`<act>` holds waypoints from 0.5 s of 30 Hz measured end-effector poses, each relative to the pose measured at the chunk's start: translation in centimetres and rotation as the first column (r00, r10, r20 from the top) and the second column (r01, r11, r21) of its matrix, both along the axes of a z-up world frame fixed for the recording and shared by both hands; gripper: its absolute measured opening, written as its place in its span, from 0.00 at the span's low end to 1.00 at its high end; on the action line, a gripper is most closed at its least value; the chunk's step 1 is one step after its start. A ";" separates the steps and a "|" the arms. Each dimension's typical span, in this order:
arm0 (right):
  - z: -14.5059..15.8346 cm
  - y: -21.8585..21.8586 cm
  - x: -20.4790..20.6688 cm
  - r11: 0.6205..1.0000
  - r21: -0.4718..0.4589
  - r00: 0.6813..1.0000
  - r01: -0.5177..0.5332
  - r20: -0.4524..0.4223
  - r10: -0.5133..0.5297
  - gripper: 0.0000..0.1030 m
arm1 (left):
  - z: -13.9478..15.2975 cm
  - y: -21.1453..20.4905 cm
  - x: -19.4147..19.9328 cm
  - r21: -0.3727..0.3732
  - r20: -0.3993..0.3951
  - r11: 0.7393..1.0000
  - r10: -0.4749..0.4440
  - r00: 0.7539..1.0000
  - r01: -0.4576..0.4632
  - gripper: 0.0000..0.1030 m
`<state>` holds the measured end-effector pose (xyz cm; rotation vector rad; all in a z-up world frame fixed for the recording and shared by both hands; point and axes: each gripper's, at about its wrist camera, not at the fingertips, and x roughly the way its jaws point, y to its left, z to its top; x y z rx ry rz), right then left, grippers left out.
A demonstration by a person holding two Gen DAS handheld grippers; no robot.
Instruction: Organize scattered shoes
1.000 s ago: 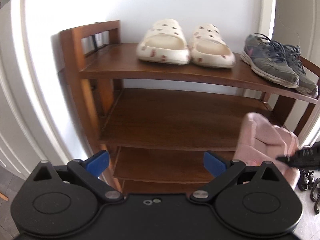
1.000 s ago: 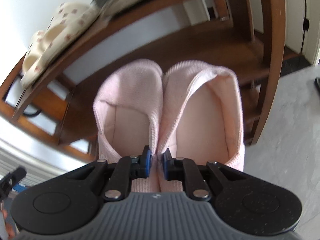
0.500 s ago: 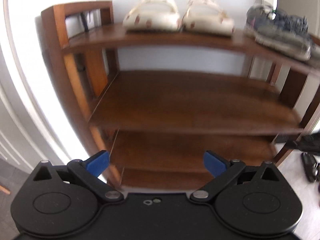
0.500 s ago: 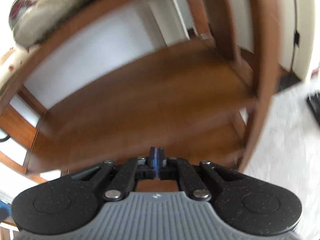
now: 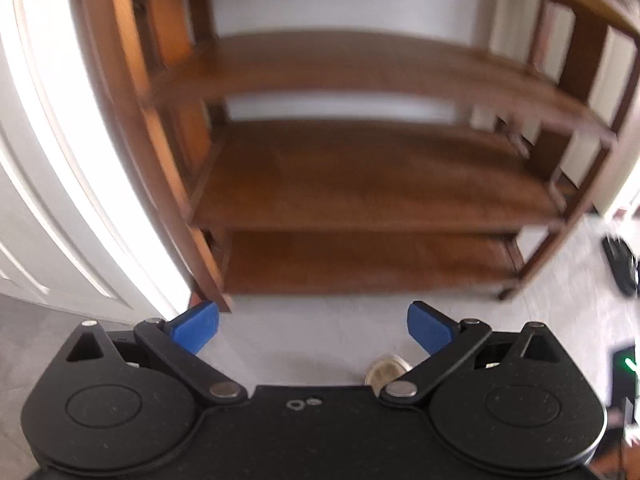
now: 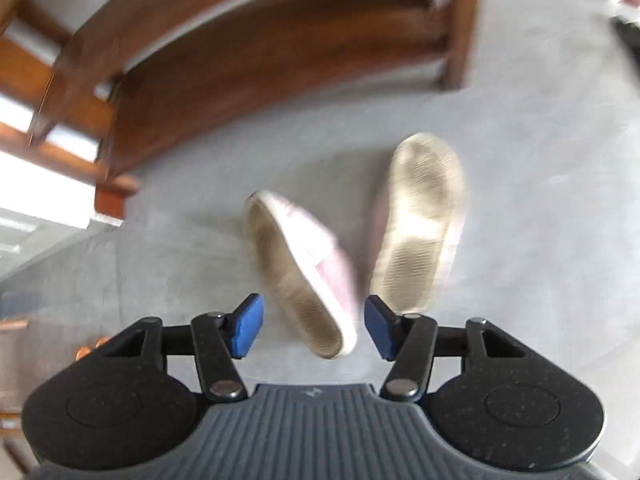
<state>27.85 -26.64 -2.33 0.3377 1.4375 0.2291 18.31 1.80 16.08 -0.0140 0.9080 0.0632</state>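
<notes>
Left wrist view, left to right. White panelled door (image 5: 60, 184) fills the left edge. Beside it, wooden shoe rack (image 5: 360, 168): three bare shelves in sight, its left post meeting the grey floor (image 5: 312, 332) at the lower left corner, its right leg at the lower right corner. Open floor runs along the whole front edge of the rack. Left gripper (image 5: 313, 327): blue pads spread wide, nothing between them, above bare floor just before the rack's bottom shelf. A pale rounded object (image 5: 387, 370), half hidden behind the gripper's right link; kind not made out. At the right edge, a dark shoe-like shape (image 5: 620, 266), cut off and blurred; a small green light (image 5: 628, 364) on a dark surface, unreadable.

Right wrist view, left to right. Rack's lower shelves cross the upper left; one leg stands at upper right, with clear floor around it. Right gripper (image 6: 314, 328): jaws opening, the heel of the left pink slipper (image 6: 308, 276) between the pads but untouched. That slipper lies tilted on its side on the floor, its sole facing left. Right pink slipper (image 6: 420, 220), sole up, just beside it, apart from it, before the rack's front edge. Both blurred. A faint mark on the gripper body, not legible. No other writing.
</notes>
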 end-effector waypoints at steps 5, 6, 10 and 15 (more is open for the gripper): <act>-9.7 0.1 0.6 0.999 0.014 0.999 0.042 0.012 -0.042 0.59 | -7.9 0.1 -0.9 0.017 -0.011 0.996 -0.090 0.996 0.090 0.98; -11.4 0.0 0.7 0.998 0.014 0.998 0.057 0.021 -0.057 0.59 | -9.3 0.0 -0.8 0.016 -0.011 0.994 -0.107 0.994 0.107 0.98; -14.7 -1.8 1.6 0.990 0.063 0.990 0.127 0.049 -0.130 0.60 | -13.4 -0.4 0.1 0.021 0.039 0.984 -0.180 0.983 0.179 0.98; -18.9 -2.9 1.7 0.938 0.304 0.986 0.168 -0.066 -0.155 0.61 | -15.8 -0.4 1.2 0.069 0.164 0.969 -0.244 0.956 0.236 0.98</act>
